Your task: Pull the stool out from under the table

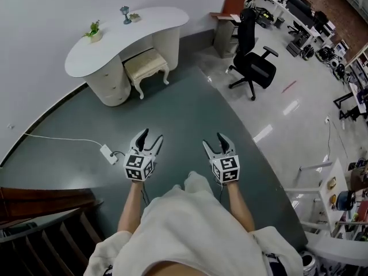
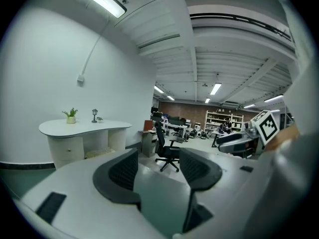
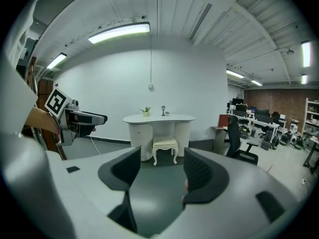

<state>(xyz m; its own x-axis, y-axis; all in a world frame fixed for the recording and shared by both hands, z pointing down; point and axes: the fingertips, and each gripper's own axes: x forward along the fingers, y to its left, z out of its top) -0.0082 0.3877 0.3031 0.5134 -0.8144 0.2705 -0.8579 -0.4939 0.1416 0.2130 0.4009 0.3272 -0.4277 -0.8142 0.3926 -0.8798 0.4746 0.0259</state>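
Cream stool w/ carved legs, upright, half tucked under white curved table

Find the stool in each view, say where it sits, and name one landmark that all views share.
Head view: upper left, stool partly under the white table.
Left gripper view: left of centre, only the stool seat shows in the table's gap.
Right gripper view: centre, stool at the table's gap.
Shared landmark: the potted plant on the table.
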